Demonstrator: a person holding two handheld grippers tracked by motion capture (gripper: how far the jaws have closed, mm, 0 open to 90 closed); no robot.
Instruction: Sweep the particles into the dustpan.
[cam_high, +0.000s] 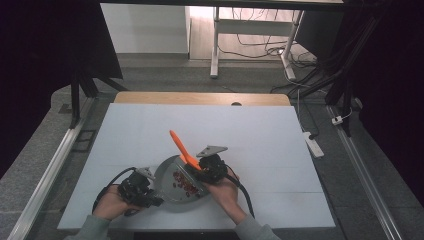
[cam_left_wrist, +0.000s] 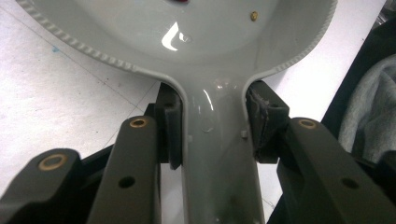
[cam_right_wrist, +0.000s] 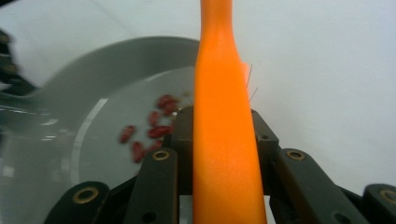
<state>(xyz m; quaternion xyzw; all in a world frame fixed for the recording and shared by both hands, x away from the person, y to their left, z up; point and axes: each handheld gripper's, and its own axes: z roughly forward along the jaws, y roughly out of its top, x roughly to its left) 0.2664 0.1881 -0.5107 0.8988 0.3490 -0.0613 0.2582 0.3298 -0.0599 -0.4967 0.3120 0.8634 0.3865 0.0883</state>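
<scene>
My grey pan (cam_high: 172, 176) sits on the white worktop (cam_high: 260, 135) holding red beans (cam_high: 184, 182). I have the left claw (cam_left_wrist: 212, 130) clamped on its handle (cam_left_wrist: 215, 158) to steady it, and the right claw (cam_right_wrist: 222, 140) clamped on the orange spatula (cam_right_wrist: 223, 107), angled over the pan for stirring.

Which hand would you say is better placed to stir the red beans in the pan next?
Right, probably: its tongs grip the orange spatula beside the red beans, while the left tongs clamp the pan by its handle.
</scene>
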